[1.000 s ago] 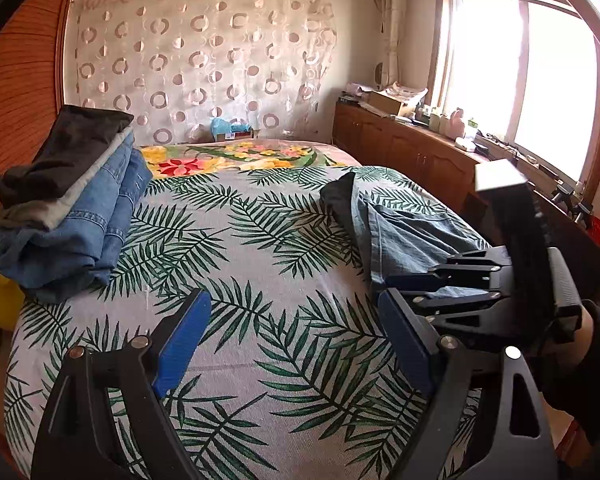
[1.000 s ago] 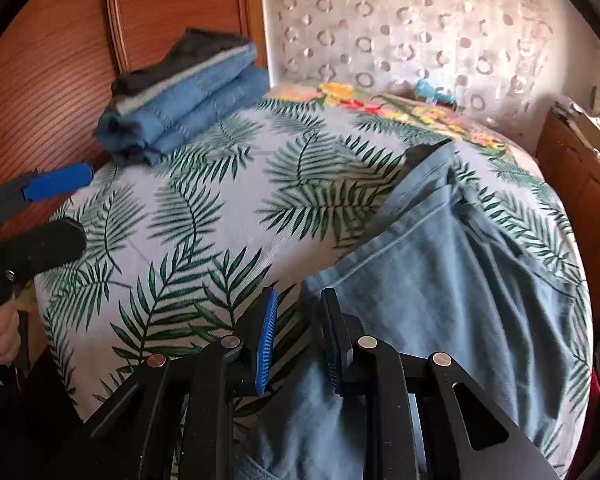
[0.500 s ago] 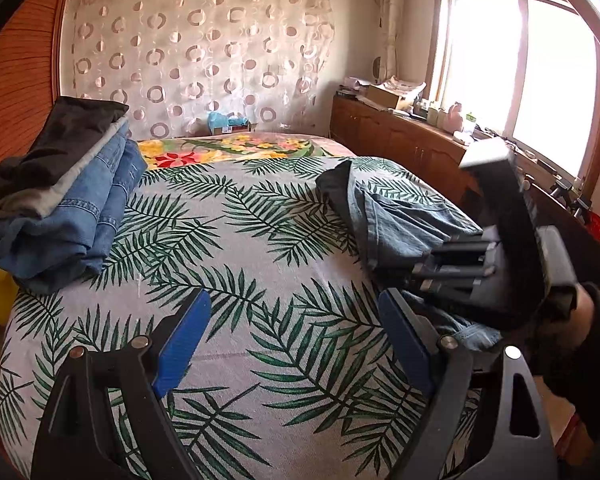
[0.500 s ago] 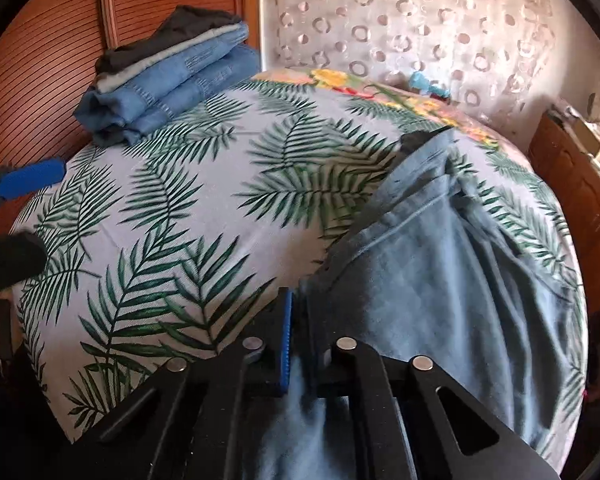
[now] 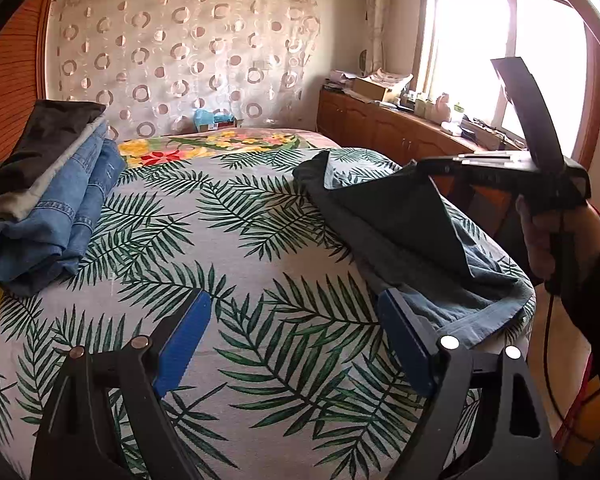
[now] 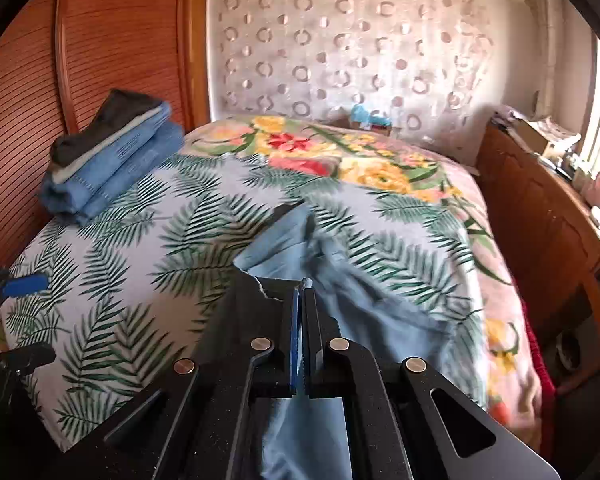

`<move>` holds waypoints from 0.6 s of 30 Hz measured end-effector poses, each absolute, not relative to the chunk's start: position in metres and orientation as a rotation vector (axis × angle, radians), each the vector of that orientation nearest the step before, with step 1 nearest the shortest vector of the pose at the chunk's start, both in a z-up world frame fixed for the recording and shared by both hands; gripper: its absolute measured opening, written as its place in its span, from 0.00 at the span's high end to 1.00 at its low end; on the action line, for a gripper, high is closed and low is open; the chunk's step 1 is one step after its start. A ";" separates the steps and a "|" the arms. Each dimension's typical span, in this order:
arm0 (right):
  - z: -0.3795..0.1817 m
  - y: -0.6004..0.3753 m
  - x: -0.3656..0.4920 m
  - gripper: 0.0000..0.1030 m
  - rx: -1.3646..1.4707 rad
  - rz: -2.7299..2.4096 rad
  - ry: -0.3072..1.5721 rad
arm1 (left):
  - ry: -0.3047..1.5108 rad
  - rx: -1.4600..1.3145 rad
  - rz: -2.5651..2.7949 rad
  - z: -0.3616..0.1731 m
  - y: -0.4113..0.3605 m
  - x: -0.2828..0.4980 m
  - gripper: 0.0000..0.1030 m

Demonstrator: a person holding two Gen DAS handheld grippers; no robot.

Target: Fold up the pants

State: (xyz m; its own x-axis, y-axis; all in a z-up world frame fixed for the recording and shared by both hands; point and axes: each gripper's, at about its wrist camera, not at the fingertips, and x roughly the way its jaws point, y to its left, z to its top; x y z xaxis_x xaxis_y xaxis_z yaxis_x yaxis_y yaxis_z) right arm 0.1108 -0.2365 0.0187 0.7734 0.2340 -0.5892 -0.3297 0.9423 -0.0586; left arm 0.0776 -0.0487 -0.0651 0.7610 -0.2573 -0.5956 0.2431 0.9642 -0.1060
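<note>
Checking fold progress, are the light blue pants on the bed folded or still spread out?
Not folded: the light blue pants lie loose on the bed, one edge lifted by the shut right tongs.

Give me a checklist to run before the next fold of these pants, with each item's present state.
1. Right gripper shut on the pants edge: ok, fabric is pinched between its pads.
2. Pinched edge lifted off the bed: ok, it hangs raised in the left wrist view.
3. Left gripper ready to take hold: ok, it is open and has nothing between the pads.
4. Landing space on the bed free: ok, the folded stack sits apart, at the far side.
5. Pants lying flat, legs aligned: not ok, they are bunched.
6. Both layers caught in the pinch: cannot tell.
</note>
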 end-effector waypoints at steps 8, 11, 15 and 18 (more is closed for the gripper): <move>0.027 -0.250 0.120 0.99 -0.188 0.252 0.606 | 0.662 -0.002 -0.295 -0.070 -0.061 0.078 0.16; 0.029 -0.258 0.125 0.99 -0.197 0.227 0.605 | 0.666 0.001 -0.297 -0.072 -0.063 0.077 0.16; 0.029 -0.265 0.136 0.99 -0.205 0.192 0.602 | 0.667 -0.002 -0.292 -0.072 -0.061 0.077 0.16; 0.026 -0.270 0.142 0.99 -0.206 0.163 0.606 | 0.668 -0.007 -0.291 -0.072 -0.061 0.077 0.16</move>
State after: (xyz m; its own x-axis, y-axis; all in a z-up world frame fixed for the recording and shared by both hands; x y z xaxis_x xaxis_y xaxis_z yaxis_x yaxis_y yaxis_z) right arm 0.1425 -0.2702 0.0264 0.8102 0.0912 -0.5790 -0.2117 0.9667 -0.1441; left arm 0.0766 -0.0607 -0.0717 0.7462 -0.2682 -0.6093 0.2637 0.9595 -0.0993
